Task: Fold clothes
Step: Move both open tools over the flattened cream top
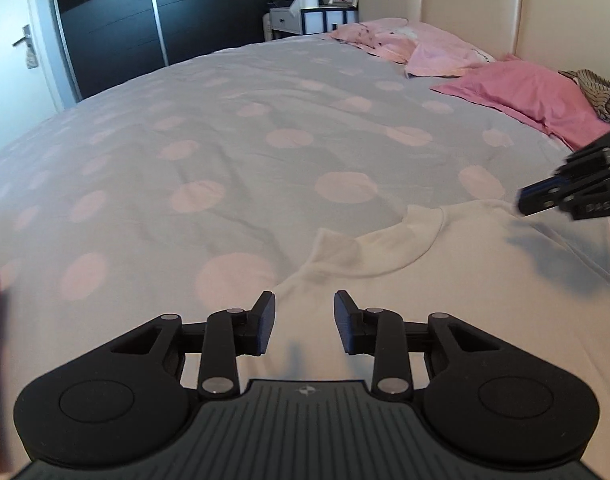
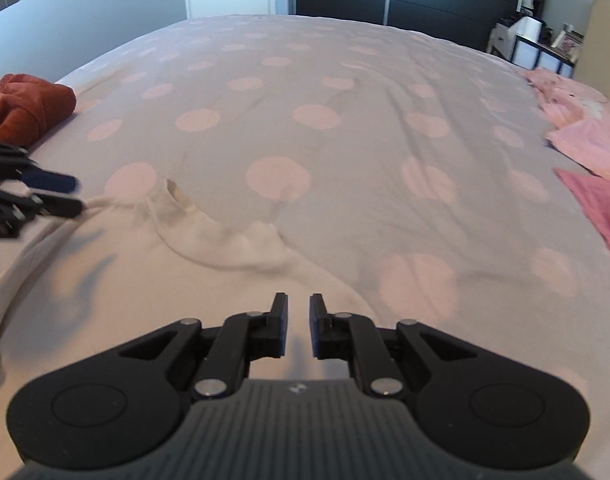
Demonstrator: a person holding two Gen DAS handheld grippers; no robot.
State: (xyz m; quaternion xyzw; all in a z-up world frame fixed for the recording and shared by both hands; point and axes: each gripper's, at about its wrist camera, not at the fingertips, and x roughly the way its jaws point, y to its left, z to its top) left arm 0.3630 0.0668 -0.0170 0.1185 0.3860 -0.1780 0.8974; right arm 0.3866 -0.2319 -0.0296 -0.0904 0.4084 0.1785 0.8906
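Note:
A white garment (image 1: 457,264) lies flat on the dotted bed, its ribbed collar (image 1: 389,248) toward the far side. It also shows in the right wrist view (image 2: 153,280). My left gripper (image 1: 304,326) is open and empty, just above the garment's left shoulder area. My right gripper (image 2: 298,330) has its jaws a small gap apart with nothing between them, low over the garment's right shoulder. Each gripper shows in the other's view, the right gripper (image 1: 545,200) and the left gripper (image 2: 71,196), both at the garment's far edge.
The bed cover (image 1: 225,140) is grey with pink dots. Pink pillows (image 1: 537,92) and a striped garment (image 1: 601,92) lie by the cream headboard. A rust-red cloth (image 2: 25,104) sits at the bed's edge. A dark wardrobe (image 1: 165,12) and a nightstand (image 1: 305,16) stand beyond.

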